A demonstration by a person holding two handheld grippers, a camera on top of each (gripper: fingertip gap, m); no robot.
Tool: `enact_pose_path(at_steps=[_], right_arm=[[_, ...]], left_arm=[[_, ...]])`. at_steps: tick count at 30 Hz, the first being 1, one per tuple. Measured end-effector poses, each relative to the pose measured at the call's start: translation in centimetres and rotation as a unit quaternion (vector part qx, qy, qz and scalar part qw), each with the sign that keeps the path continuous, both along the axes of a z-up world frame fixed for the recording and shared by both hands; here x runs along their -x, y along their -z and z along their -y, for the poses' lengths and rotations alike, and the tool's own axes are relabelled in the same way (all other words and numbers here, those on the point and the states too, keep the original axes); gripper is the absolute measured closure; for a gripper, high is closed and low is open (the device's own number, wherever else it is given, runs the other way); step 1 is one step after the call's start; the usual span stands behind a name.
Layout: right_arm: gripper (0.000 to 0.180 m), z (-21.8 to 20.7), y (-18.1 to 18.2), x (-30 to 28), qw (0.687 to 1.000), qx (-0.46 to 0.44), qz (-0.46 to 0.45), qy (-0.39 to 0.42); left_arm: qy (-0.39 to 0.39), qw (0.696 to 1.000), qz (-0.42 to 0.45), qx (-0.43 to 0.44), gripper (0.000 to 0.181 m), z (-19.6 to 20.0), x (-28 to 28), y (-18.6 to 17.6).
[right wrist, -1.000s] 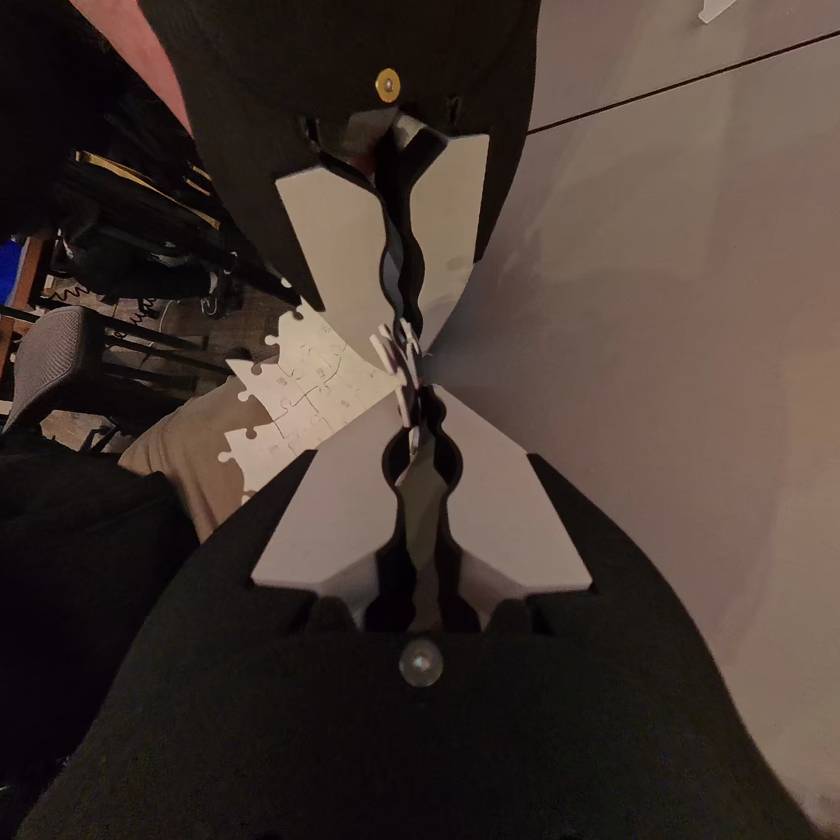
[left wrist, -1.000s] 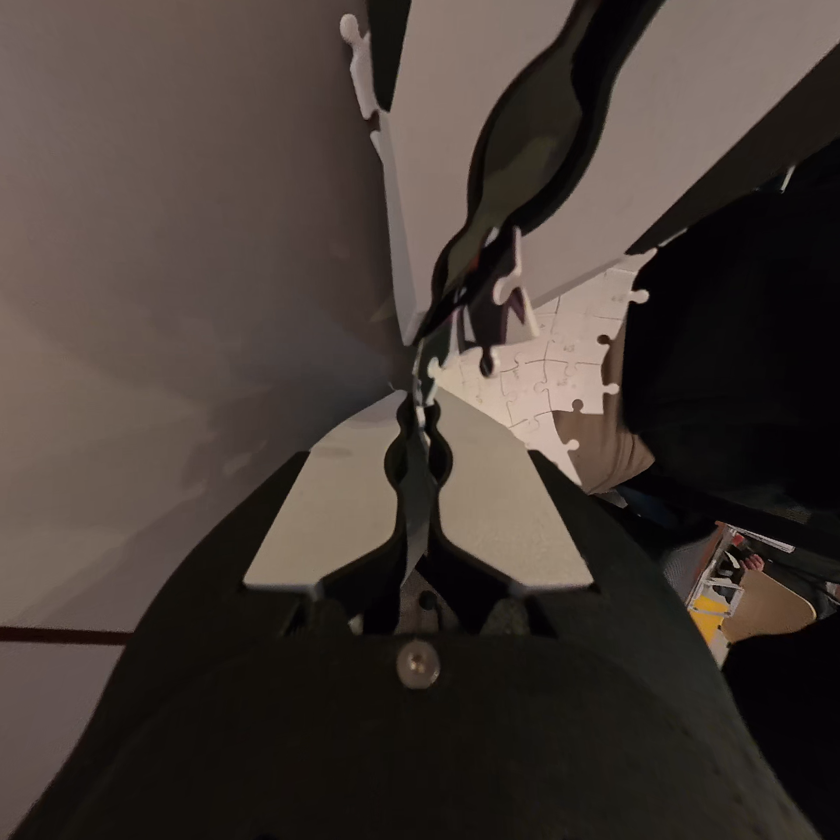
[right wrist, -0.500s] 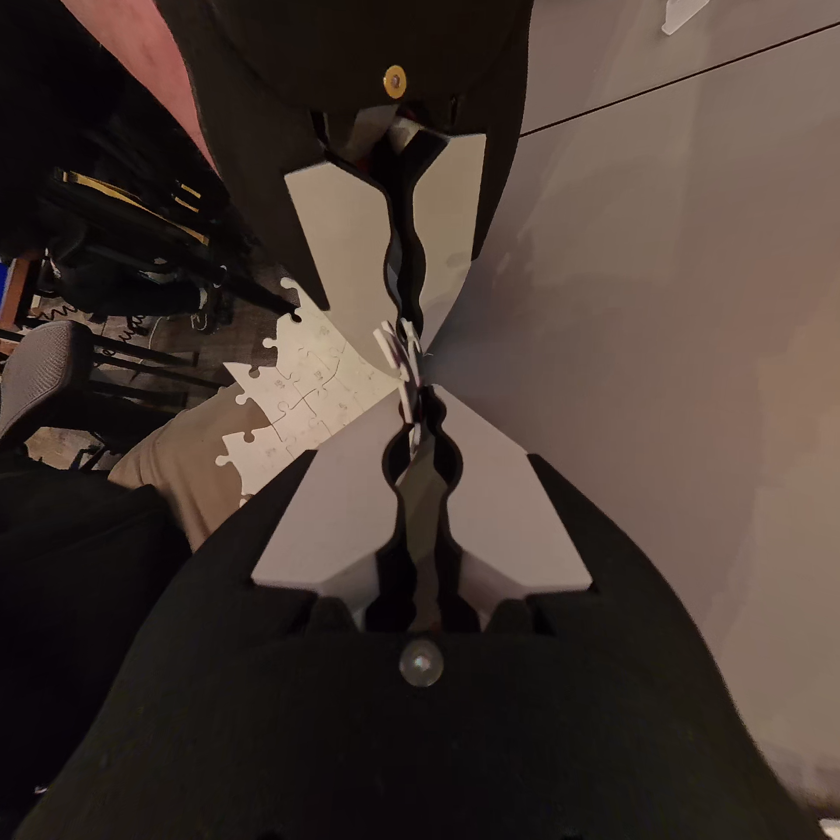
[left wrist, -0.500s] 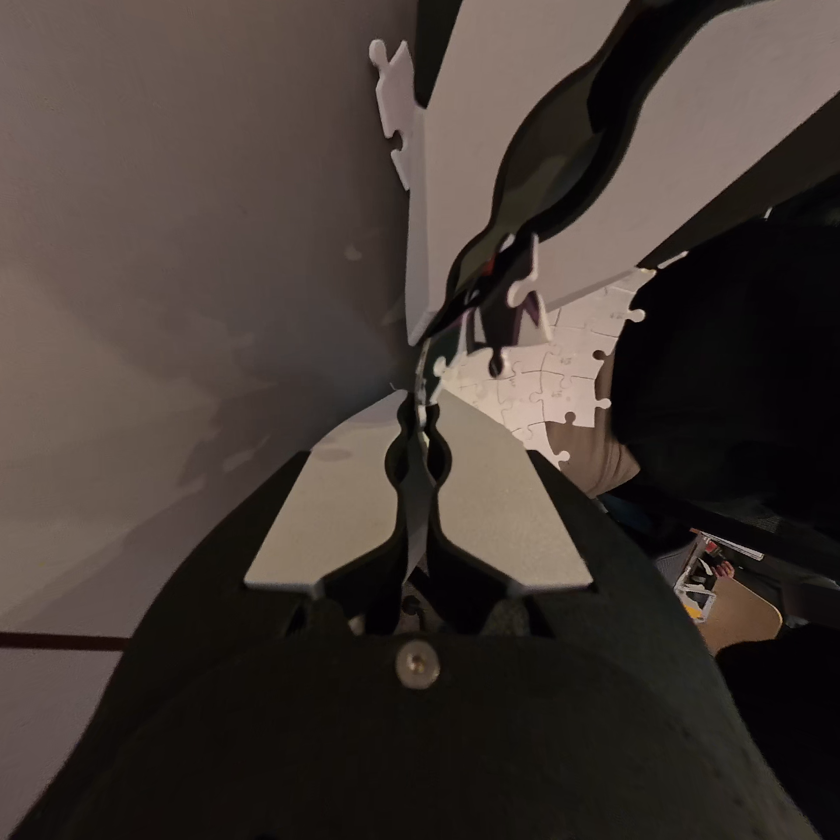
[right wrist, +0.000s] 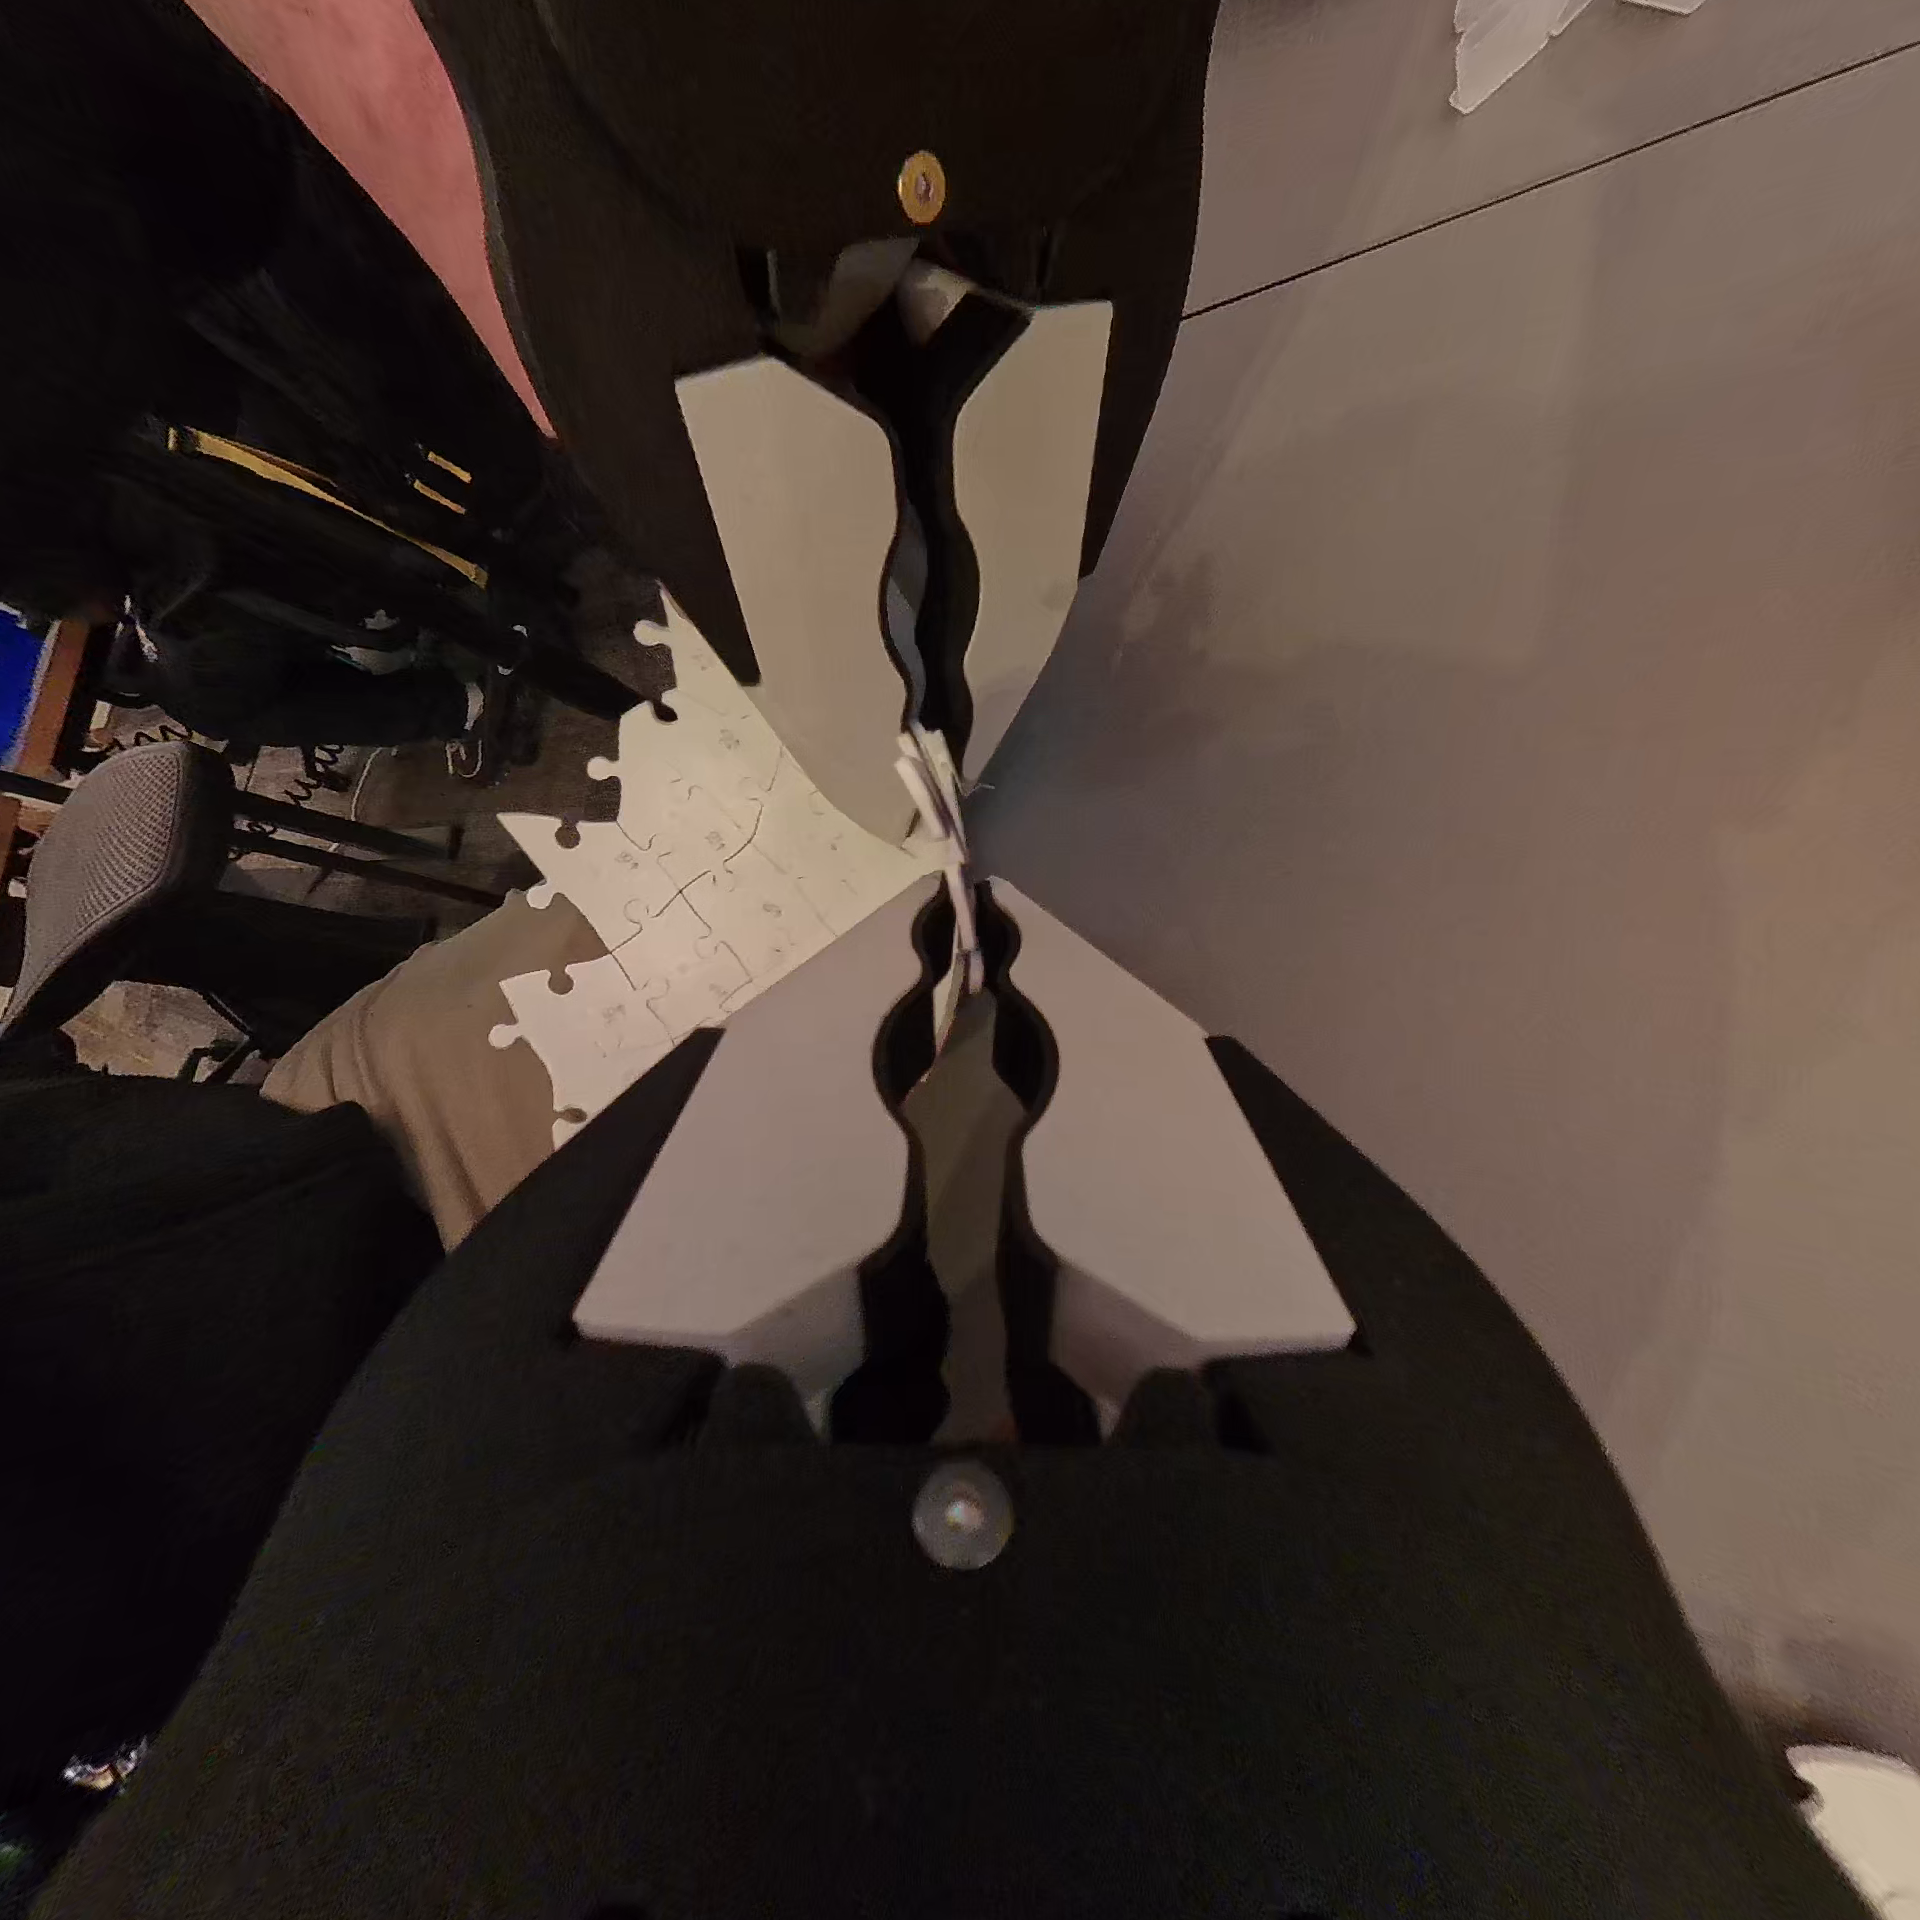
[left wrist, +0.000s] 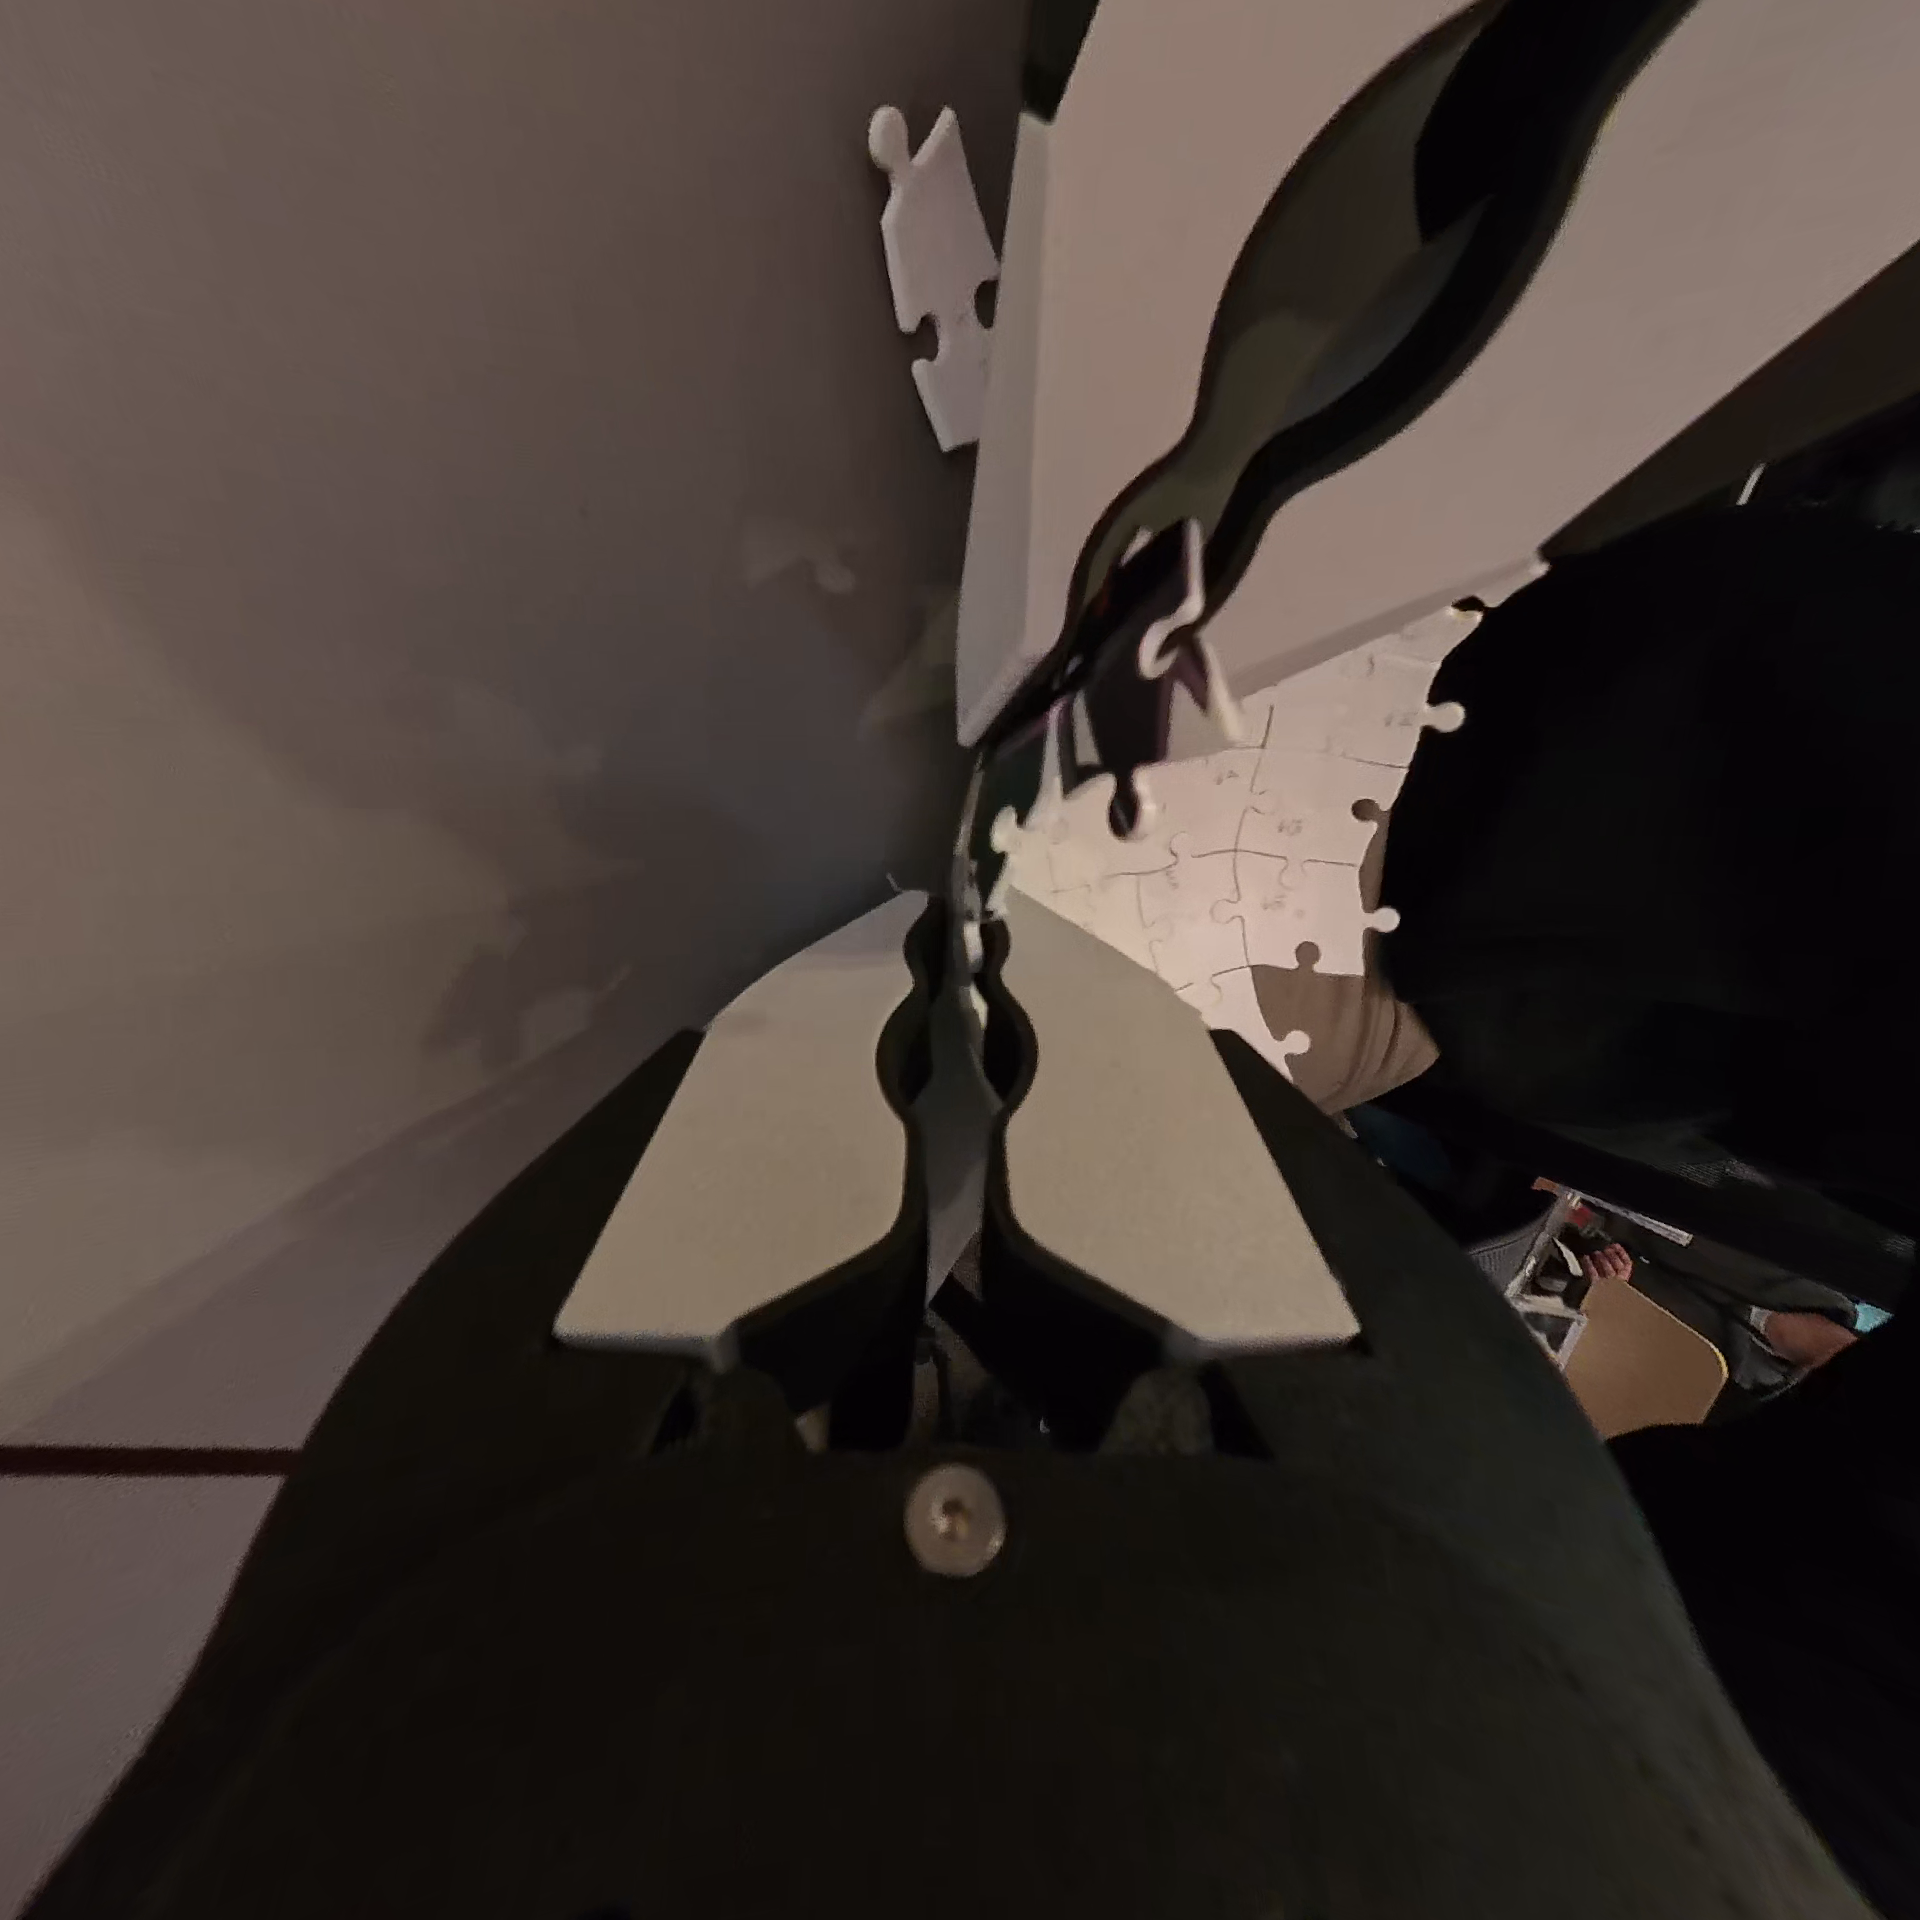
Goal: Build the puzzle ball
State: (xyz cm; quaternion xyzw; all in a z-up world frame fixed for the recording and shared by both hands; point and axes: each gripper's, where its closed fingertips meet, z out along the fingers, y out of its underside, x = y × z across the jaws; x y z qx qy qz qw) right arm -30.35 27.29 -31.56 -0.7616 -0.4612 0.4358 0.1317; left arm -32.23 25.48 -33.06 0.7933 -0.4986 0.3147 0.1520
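Observation:
My left gripper [left wrist: 961,914] is shut on the edge of a curved, joined section of the puzzle ball [left wrist: 1247,862], which shows its white inner side. My right gripper [left wrist: 1003,727] comes in from the top right, tip to tip with the left one. It is shut on a single puzzle piece [left wrist: 1143,717] with a dark purple face, held against the section's edge. In the right wrist view my right gripper [right wrist: 966,904] faces the left gripper [right wrist: 935,758]. The section [right wrist: 707,862] spreads to the left and the pieces are edge-on between the tips.
A loose white piece [left wrist: 935,281] lies on the grey table [left wrist: 416,520] beyond the grippers. More white pieces [right wrist: 1507,52] lie at the far right. A person's tan-clad limb [right wrist: 416,1049] and a mesh chair [right wrist: 104,862] are beyond the table edge. Only a small space, under 4 cm, lies between the two pairs of fingers.
Both grippers stay shut, tip to tip. They have shifted together over the table: the loose white piece shows lower and larger in the left wrist view.

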Motion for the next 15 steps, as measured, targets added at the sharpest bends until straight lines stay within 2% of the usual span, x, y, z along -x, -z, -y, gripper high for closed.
enact_pose_path(at_steps=[10,15], right_arm=[[0.179,-0.2,0.0,-0.4,1.0,0.007,-0.009,0.018],[0.177,-0.6,-0.1,-0.7,0.999,0.011,-0.021,0.033]], left_arm=[[-0.049,0.998,0.028,-0.024,0.158,-1.1,0.5,-2.2],[-0.112,0.989,0.071,-0.069,0.146,-1.2,0.9,-4.6]])
